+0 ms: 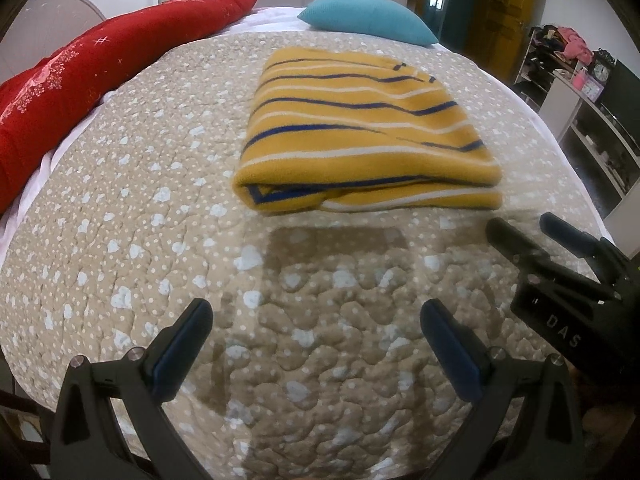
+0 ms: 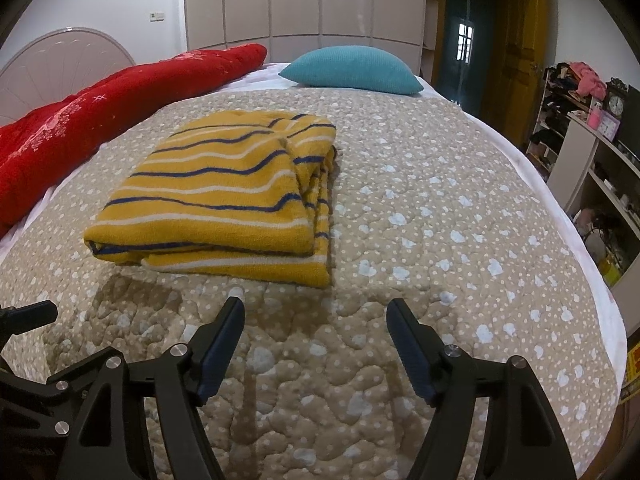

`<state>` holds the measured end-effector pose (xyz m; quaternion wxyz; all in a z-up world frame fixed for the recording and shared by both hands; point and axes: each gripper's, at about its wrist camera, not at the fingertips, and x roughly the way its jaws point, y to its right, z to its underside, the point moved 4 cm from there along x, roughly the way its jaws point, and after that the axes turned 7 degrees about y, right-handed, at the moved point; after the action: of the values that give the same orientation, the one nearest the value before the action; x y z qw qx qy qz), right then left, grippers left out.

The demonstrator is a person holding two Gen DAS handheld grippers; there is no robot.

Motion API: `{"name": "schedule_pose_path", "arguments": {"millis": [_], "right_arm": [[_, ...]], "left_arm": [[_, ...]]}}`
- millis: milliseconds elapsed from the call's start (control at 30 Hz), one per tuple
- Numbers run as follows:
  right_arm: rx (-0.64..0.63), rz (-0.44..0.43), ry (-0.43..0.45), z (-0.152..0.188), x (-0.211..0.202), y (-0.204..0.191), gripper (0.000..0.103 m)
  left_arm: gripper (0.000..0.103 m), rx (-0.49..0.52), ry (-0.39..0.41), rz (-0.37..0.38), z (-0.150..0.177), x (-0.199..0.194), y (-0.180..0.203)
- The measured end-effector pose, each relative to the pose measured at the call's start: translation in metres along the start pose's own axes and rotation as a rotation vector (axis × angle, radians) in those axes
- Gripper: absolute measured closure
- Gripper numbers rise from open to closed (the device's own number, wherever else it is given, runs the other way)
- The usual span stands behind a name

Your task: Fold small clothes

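Note:
A yellow garment with blue and white stripes [image 1: 360, 128] lies folded into a thick rectangle on the beige quilted bedspread [image 1: 140, 208]. It also shows in the right wrist view [image 2: 224, 192], ahead and to the left. My left gripper [image 1: 316, 320] is open and empty, held over the bedspread short of the garment's near edge. My right gripper [image 2: 316, 316] is open and empty, also short of the garment. The right gripper shows at the right of the left wrist view [image 1: 524, 226], apart from the garment.
A red blanket [image 2: 80, 120] lies along the bed's left side. A teal pillow [image 2: 352, 70] sits at the far end. Shelves with a clock and clutter [image 2: 600, 128] stand beyond the bed's right edge. A wardrobe [image 2: 304, 4] is behind.

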<state>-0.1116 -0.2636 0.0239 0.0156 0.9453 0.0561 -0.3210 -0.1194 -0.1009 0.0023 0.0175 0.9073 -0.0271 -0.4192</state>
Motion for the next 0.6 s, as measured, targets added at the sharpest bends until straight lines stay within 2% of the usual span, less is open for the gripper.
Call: {"name": "schedule_pose_path", "arguments": {"millis": [600], "right_arm": [[0.004, -0.022, 0.038, -0.0027, -0.0098, -0.0043, 0.023]], "left_arm": [[0.000, 0.005, -0.008, 0.024, 0.0020, -0.0007, 0.0043]]}}
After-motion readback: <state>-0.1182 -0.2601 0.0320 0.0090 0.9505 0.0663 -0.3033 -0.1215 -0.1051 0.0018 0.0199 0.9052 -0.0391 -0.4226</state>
